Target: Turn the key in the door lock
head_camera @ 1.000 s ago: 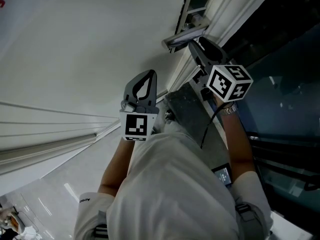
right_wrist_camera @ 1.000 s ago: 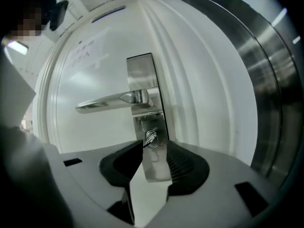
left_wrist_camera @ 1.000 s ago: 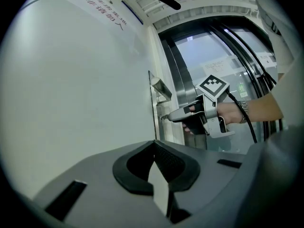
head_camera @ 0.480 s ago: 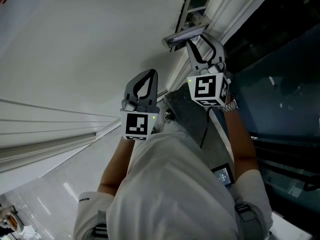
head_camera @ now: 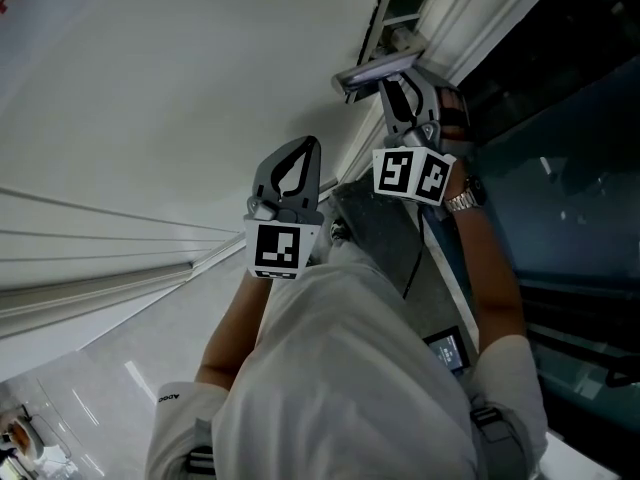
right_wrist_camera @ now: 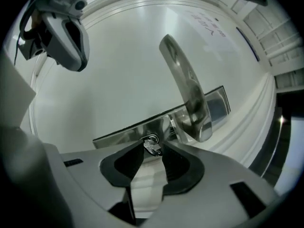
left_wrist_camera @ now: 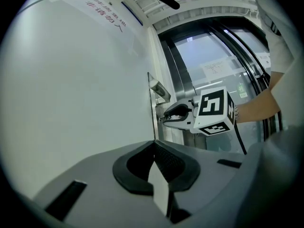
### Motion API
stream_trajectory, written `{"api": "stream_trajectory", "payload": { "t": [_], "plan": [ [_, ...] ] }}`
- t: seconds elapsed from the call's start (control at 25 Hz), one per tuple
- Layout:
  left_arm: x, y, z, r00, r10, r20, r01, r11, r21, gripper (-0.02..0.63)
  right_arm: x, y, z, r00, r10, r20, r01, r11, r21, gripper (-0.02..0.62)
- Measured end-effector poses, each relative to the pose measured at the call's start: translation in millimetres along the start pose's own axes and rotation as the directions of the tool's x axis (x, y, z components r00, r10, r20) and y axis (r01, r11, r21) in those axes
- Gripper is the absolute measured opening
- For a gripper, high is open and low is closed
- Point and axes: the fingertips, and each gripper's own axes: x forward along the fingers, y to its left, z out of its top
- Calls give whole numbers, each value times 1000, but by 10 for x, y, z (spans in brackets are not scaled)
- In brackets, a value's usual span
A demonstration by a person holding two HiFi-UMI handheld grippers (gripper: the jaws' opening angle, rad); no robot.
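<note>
Key (right_wrist_camera: 153,147) sat in the lock (right_wrist_camera: 151,137) near the handle (right_wrist_camera: 187,94), pinched by the right gripper (right_wrist_camera: 153,143), jaws closing; turning well likely meant a firm, centred roll; left gripper (left_wrist_camera: 153,143) hung shut, empty.

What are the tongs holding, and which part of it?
The right tongs are closing on the key, pinching its head at the lock. The left tongs are shut on nothing.

A: Dim, is it?
B: The head view is. The white door (head_camera: 180,88) reads grey, and the glass panel (head_camera: 570,168) beside it is nearly black.
A: And the gripper views?
B: Brighter, but bowed, with black corners. Glare streaks the handle (right_wrist_camera: 190,99), the key (right_wrist_camera: 152,146) glints, and the near foreground is soft.
</note>
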Motion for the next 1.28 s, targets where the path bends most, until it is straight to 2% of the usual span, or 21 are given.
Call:
{"api": "stream_trajectory", "payload": {
  "t": [0.2, 0.28, 0.48, 0.76, 1.04, 1.2, 1.28],
  "plan": [
    [8, 2, -26, 1000, -1, -9, 1, 1000, 3, 8, 2, 12, -14, 1000, -28, -13, 27, 996, -82, 114],
    [16, -13, -35, 1000, -4, -10, 4, 1000, 3, 9, 6, 18, -15, 999, -37, -23, 35, 996, -80, 109],
    [35, -56, -23, 1000, -13, -7, 13, 1000, 6, 9, 3, 0, -8, 999, -13, -43, 16, 998, 57, 107],
    [41, -71, -36, 1000, -14, -9, 14, 1000, 2, 9, 7, -18, -25, 999, 23, -36, -15, 975, 222, 107],
    [39, -64, -31, 1000, -7, -9, 7, 1000, 1, 8, 4, -40, -20, 997, 72, -17, -60, 922, 383, 109],
    [38, -65, -45, 1000, -6, -10, 6, 1000, 0, 8, 18, -50, -20, 994, 108, 12, -99, 847, 522, 109],
    [45, -66, -52, 1000, -6, -10, 6, 1000, 1, 8, 26, -49, -26, 993, 115, 19, -107, 830, 547, 108]
  ]
}}
